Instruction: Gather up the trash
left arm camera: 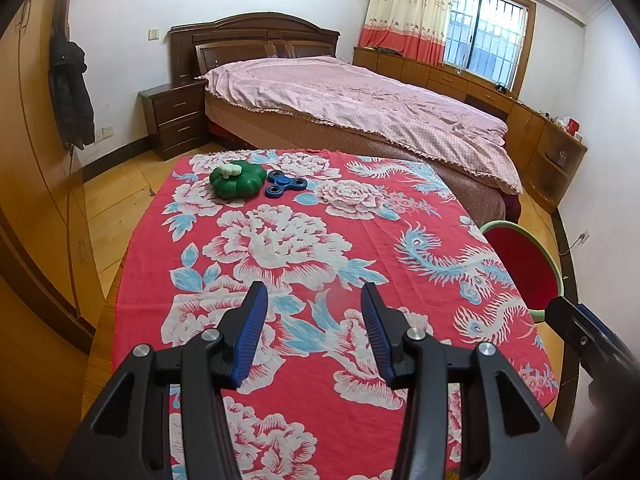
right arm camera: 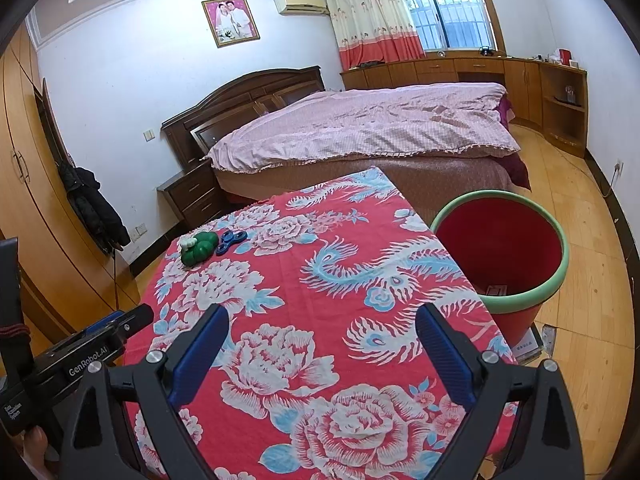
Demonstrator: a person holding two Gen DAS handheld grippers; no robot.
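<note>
spinner right of pumpkin; bin beside table
</note>
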